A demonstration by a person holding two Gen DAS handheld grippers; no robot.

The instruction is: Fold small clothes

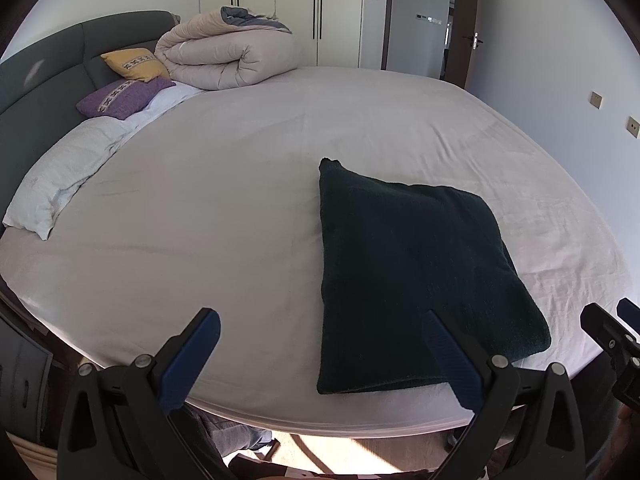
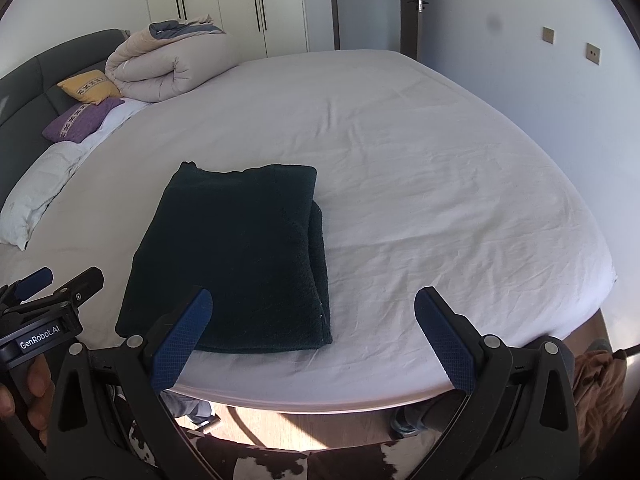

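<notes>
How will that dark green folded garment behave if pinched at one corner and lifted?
The dark green folded garment looks like thick fleecy knit, so it probably droops rather than holding shape. Its stacked layers, visible along the right edge, would likely slide apart and unfold. The nubby surface suggests good grip; the bulk hints at moderate weight.

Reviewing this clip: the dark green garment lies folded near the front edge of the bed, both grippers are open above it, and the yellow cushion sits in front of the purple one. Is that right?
Not quite. The yellow cushion sits behind the purple cushion, against the headboard; the left wrist view shows it. The rest holds: the dark green garment lies folded near the front edge of the bed, with the left gripper and right gripper open.
</notes>
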